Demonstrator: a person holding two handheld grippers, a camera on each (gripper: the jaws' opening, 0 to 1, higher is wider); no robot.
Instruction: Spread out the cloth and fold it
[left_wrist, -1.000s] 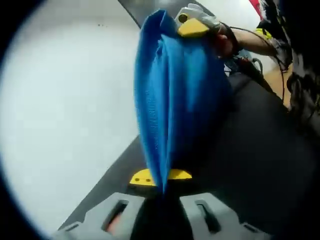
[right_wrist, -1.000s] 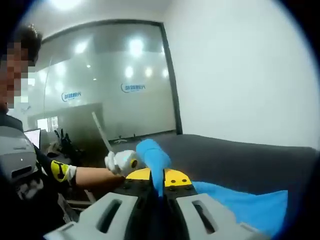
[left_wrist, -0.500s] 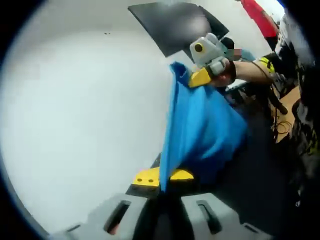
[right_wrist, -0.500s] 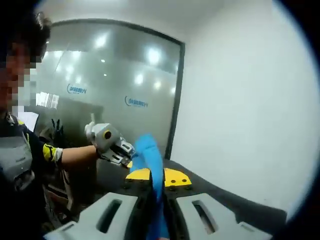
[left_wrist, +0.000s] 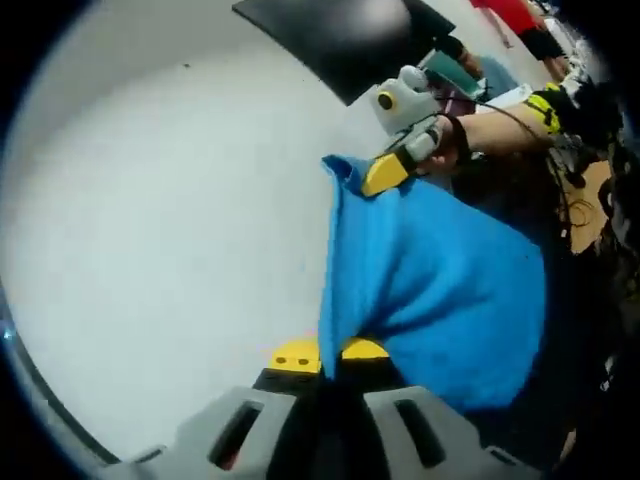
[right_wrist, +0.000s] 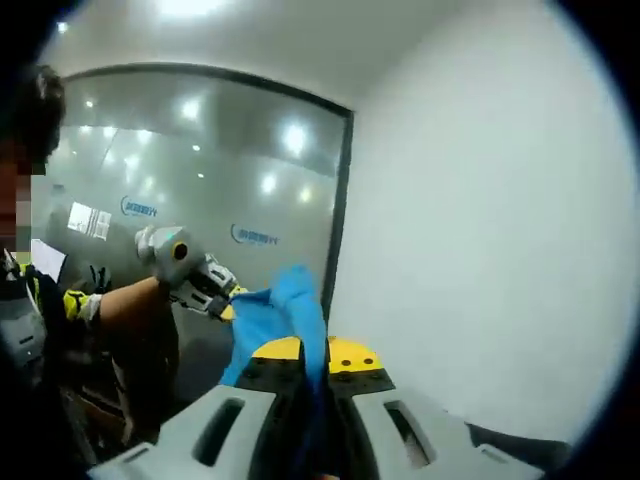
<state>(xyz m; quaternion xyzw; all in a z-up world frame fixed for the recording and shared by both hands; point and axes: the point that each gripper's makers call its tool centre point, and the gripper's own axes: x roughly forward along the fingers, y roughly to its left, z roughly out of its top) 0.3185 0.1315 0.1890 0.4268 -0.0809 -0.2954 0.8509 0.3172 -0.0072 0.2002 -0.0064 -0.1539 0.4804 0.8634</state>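
Observation:
A blue cloth (left_wrist: 430, 280) hangs in the air, stretched between both grippers. My left gripper (left_wrist: 327, 358) is shut on one edge of it, its yellow pads pinching the fabric. The right gripper (left_wrist: 385, 172) comes in from the upper right of the left gripper view, held by a gloved hand, shut on the cloth's far corner. In the right gripper view my right gripper (right_wrist: 314, 358) is shut on the blue cloth (right_wrist: 290, 305), and the left gripper (right_wrist: 222, 303) grips the other end at the left.
A white wall (left_wrist: 170, 220) stands behind the cloth. A glass partition (right_wrist: 190, 170) with a dark frame is at the left. A person (right_wrist: 30, 300) with a sleeve and glove stands at the left edge. Cables and a wooden floor (left_wrist: 590, 200) are at the right.
Both grippers have lifted and drawn apart, and the cloth has opened from a bunched fold into a wider sheet. The dark surface has dropped out of sight.

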